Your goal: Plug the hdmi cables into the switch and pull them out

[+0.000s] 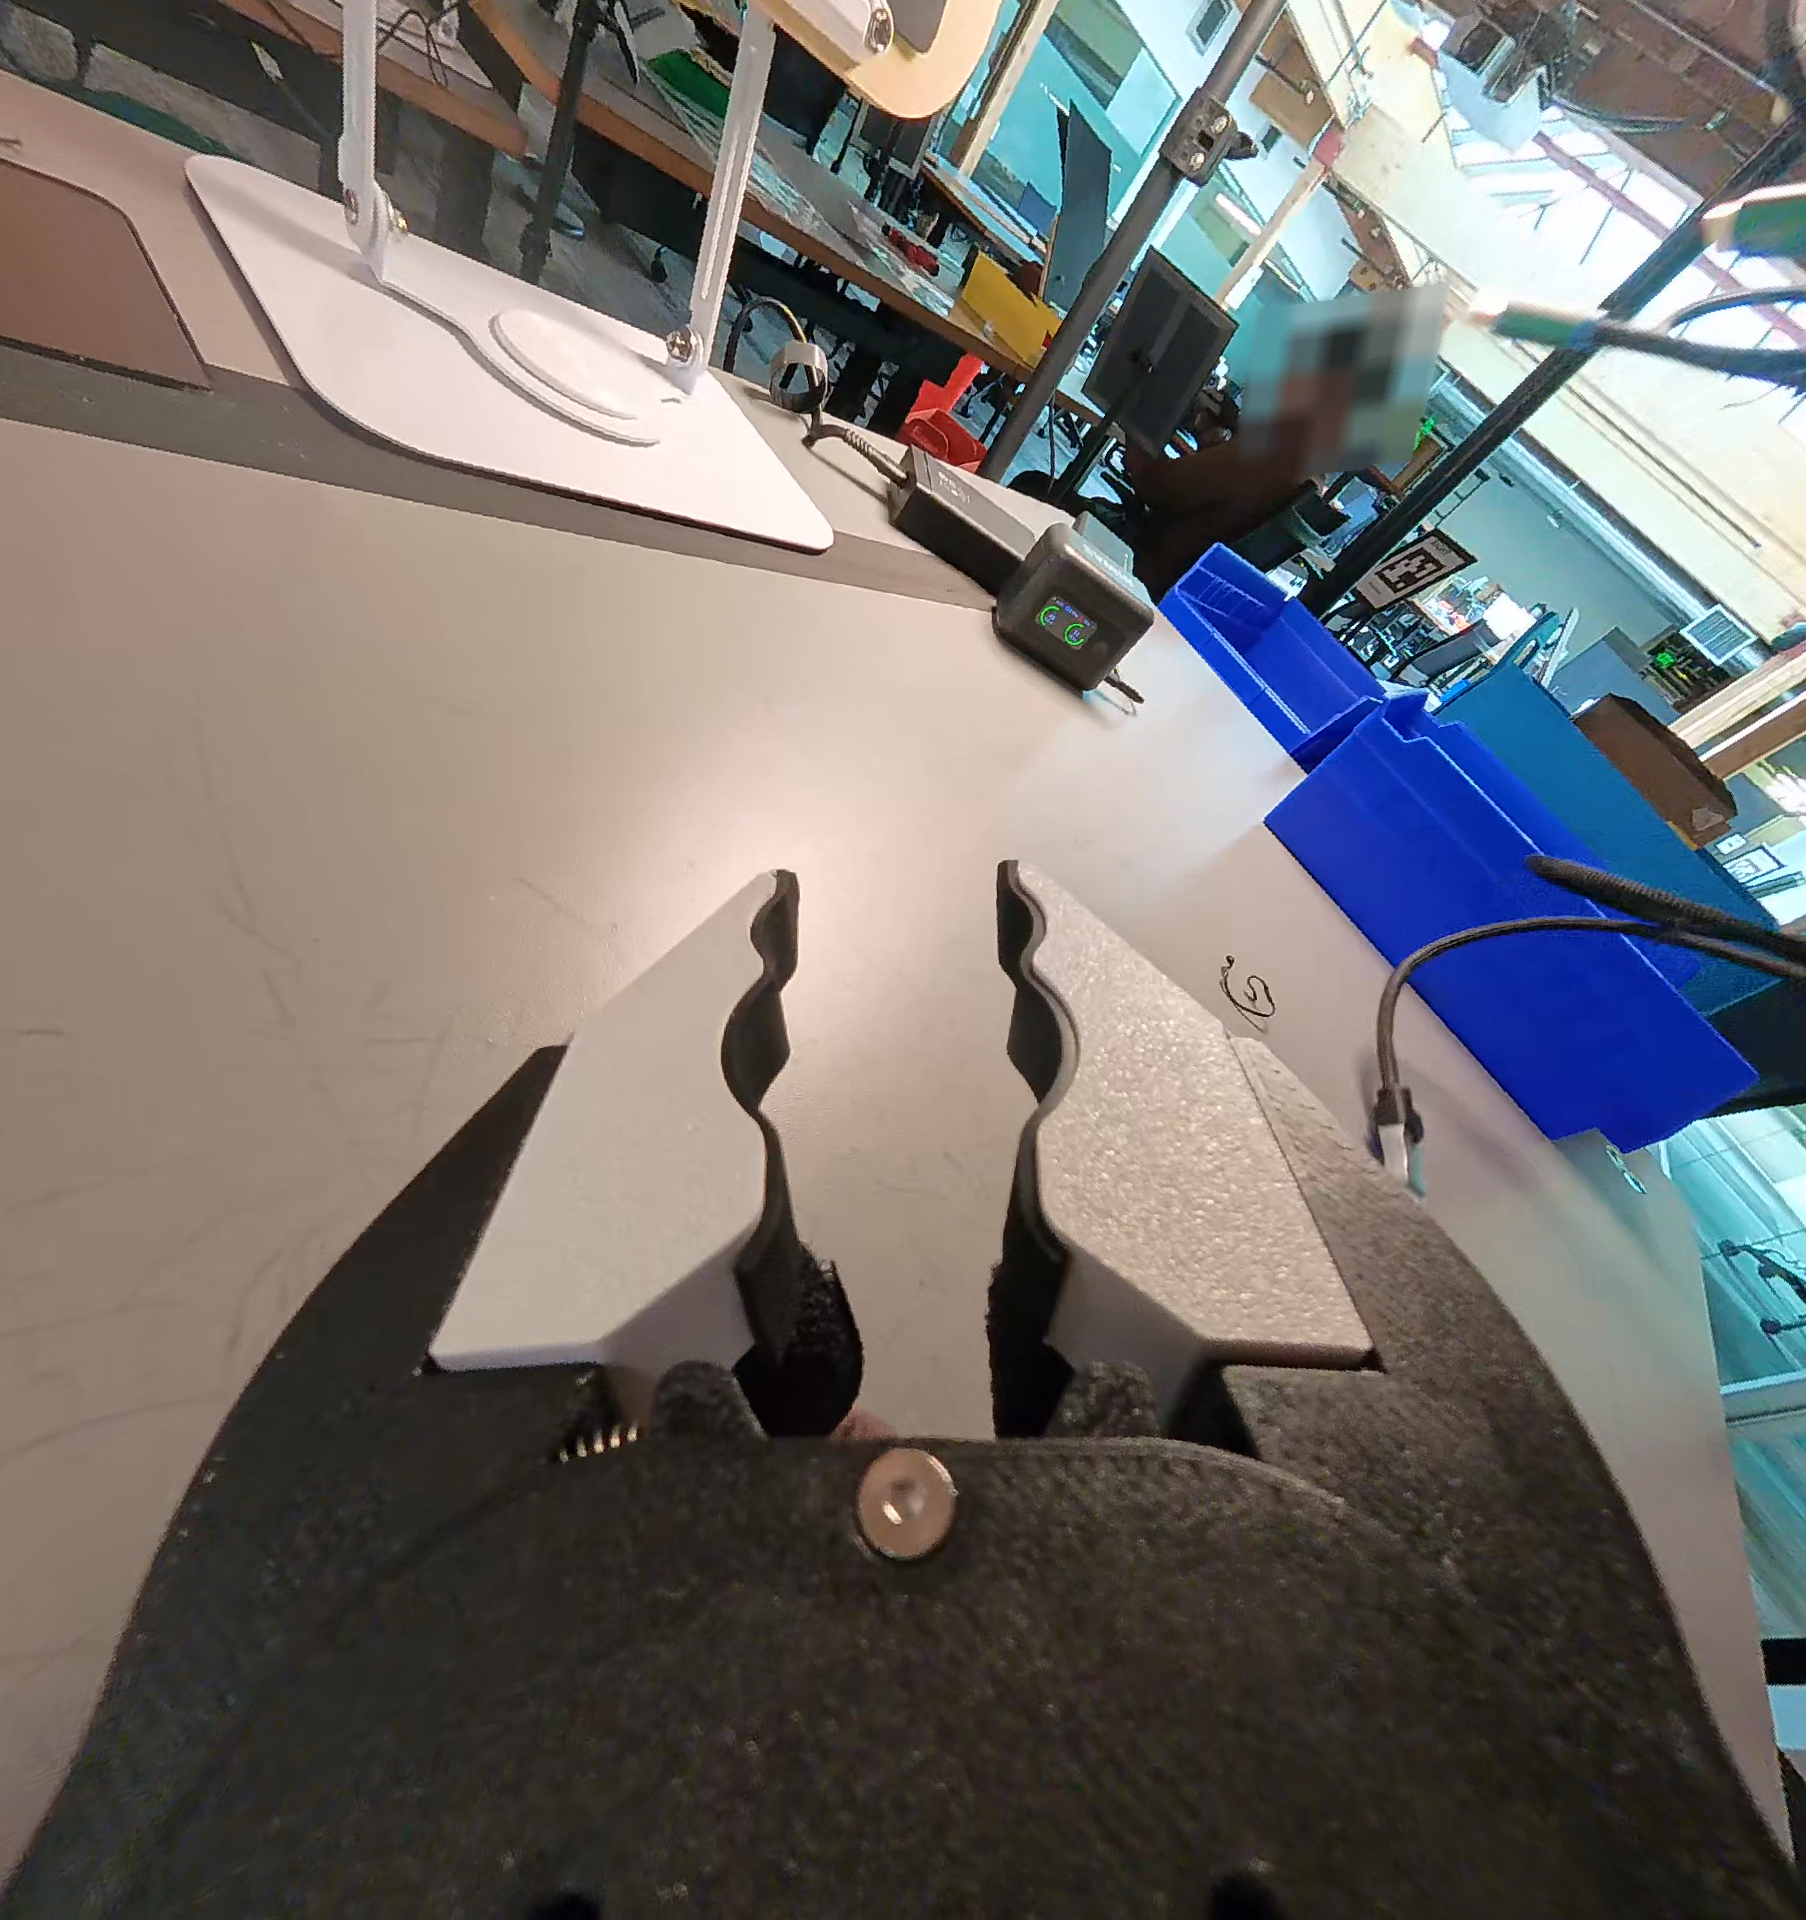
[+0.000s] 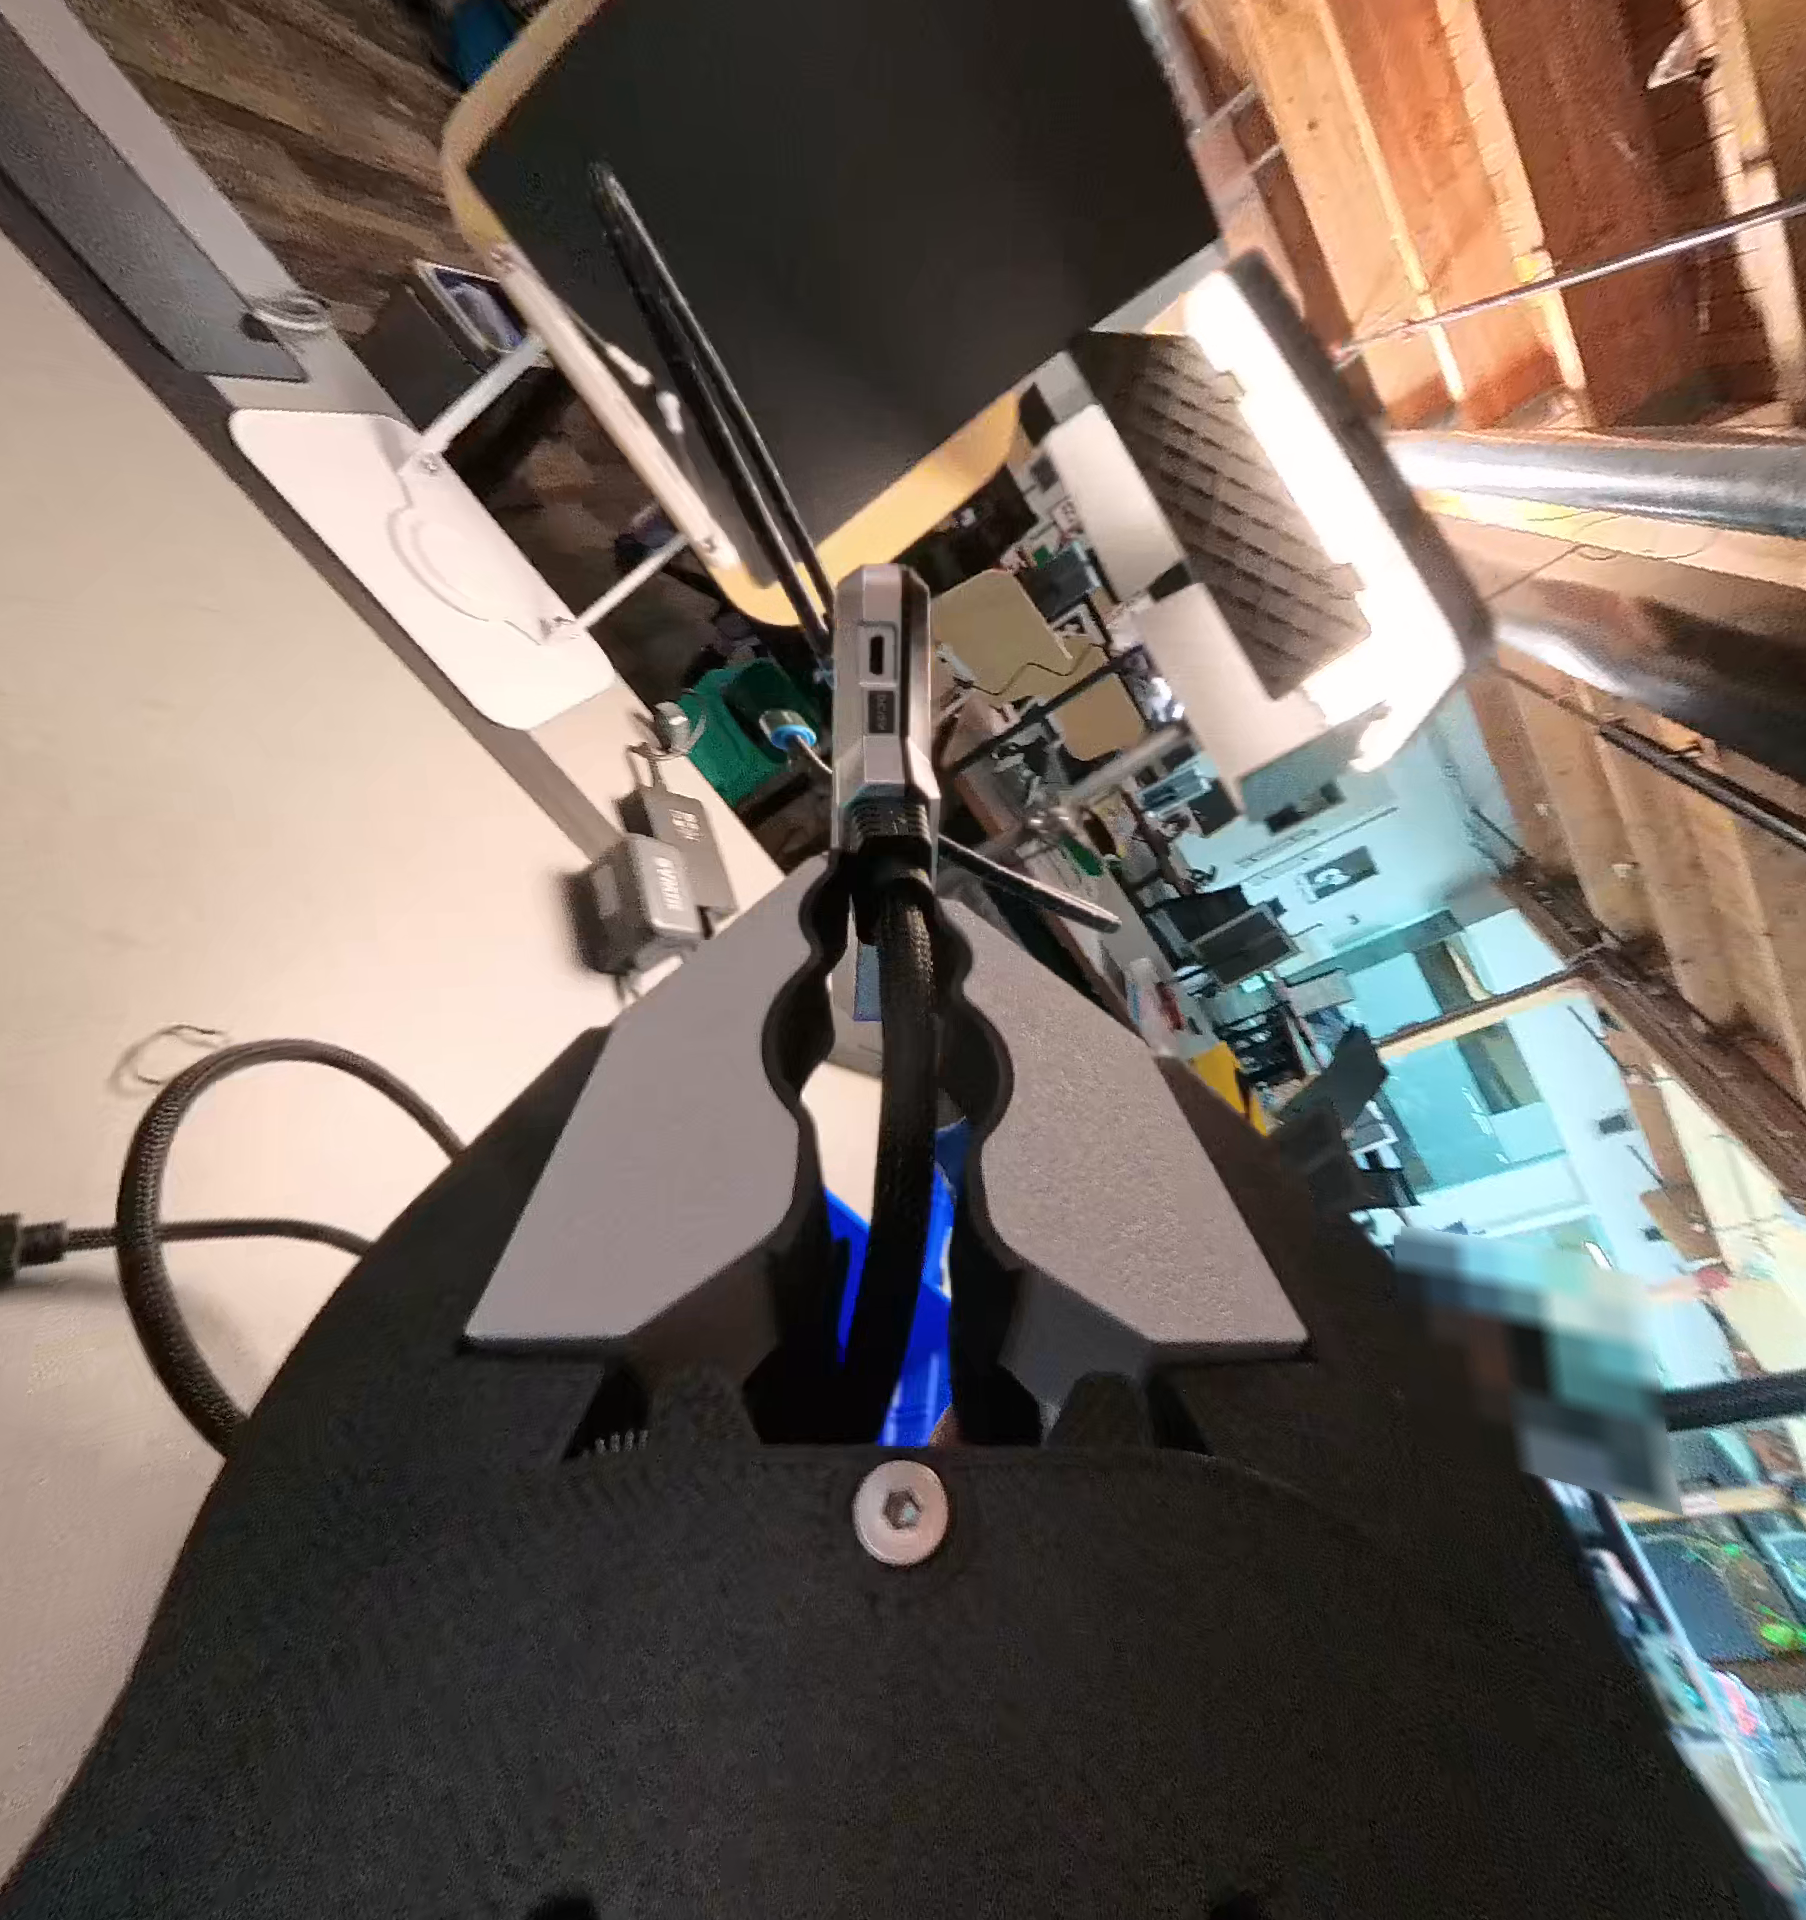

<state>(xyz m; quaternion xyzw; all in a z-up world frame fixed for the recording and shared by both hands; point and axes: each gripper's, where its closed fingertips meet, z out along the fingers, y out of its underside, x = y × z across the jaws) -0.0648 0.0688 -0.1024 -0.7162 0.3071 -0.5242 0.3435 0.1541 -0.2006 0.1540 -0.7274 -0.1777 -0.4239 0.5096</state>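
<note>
The right gripper (image 2: 883,894) pinches the plug end of a braided cable (image 2: 894,1091) that meets the switch (image 2: 883,707), held up off the table (image 2: 151,779); whether the plug is fully seated is hidden by the fingertips. Two thin cables rise behind the switch, their ends cut off. The left gripper (image 1: 897,894) gapes wide over bare table. A loose plug (image 1: 1395,1127) dangles near the table's right edge, beside two blue bins (image 1: 1481,883).
</note>
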